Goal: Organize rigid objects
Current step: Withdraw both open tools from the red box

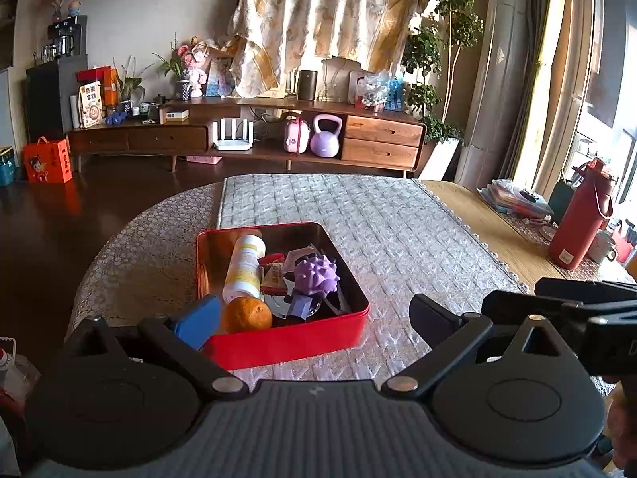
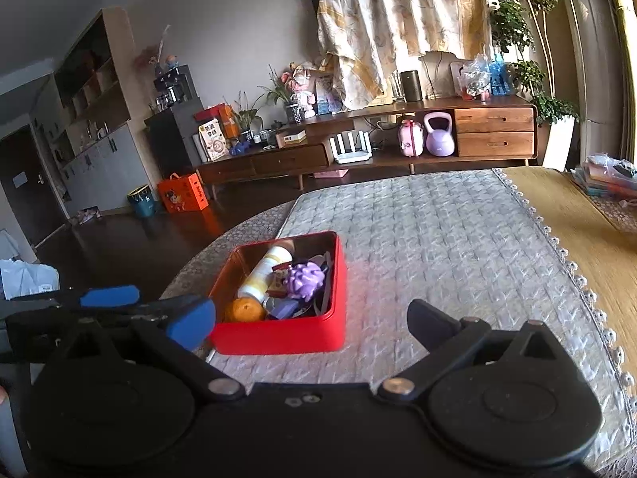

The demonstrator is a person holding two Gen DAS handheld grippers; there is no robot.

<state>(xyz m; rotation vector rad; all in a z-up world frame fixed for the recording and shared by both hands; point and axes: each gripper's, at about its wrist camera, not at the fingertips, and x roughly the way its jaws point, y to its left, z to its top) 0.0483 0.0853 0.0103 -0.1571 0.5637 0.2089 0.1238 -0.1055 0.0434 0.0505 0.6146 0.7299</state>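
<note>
Now both tongs, left [image 1: 314, 314] and right [image 2: 310, 318], gape wide and empty. Red tin [image 1: 286, 338] sits on the counter [image 1: 398, 231] at twelve o'clock, with an orange [image 1: 247, 314], bottle [image 1: 245, 267] and purple toy [image 1: 316, 275] inside.

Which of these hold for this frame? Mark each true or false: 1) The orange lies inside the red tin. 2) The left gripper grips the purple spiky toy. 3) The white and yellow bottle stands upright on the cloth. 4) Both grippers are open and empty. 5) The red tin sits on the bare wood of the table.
1) True: the orange lies in the red tin, at its near edge.
2) False: the left gripper is open and empty; the purple spiky toy lies in the tin.
3) False: the white and yellow bottle lies on its side in the tin.
4) True, including the right gripper.
5) False: it sits on the grey quilted cloth.
</note>
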